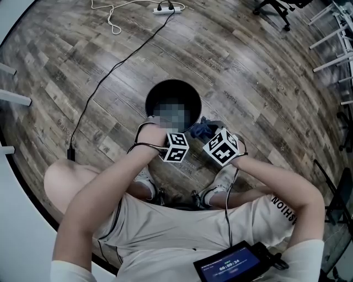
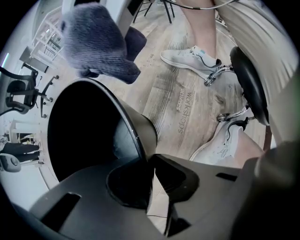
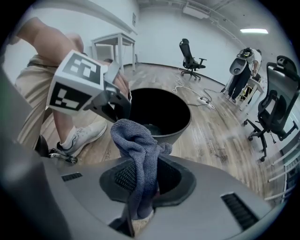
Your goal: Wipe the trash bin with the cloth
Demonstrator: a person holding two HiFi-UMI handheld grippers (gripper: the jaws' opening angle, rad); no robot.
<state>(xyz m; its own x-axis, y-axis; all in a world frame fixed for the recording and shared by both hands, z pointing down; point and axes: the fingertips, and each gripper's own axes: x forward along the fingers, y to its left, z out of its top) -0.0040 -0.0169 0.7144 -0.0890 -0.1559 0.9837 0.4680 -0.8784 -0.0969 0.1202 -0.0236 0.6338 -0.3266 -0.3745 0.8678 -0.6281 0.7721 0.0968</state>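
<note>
The round black trash bin (image 1: 173,104) stands on the wood floor in front of the person's feet. My left gripper (image 2: 151,161) points straight down at the bin's near rim (image 2: 133,126), one jaw inside the wall and one outside, shut on it. Its marker cube (image 1: 176,147) shows in the head view. My right gripper (image 3: 140,187) is shut on a blue-grey cloth (image 3: 138,150), which bunches up above the jaws. The cloth (image 1: 201,129) hangs just right of the bin's near edge, beside the left gripper, and also shows as the cloth (image 2: 96,40) in the left gripper view.
A white power strip (image 1: 165,8) with cables lies on the floor beyond the bin. Office chairs (image 3: 190,58) and desks stand farther off. The person's white shoes (image 2: 192,58) and a black stool seat (image 2: 248,82) are close behind the bin. A small screen (image 1: 234,265) hangs at the waist.
</note>
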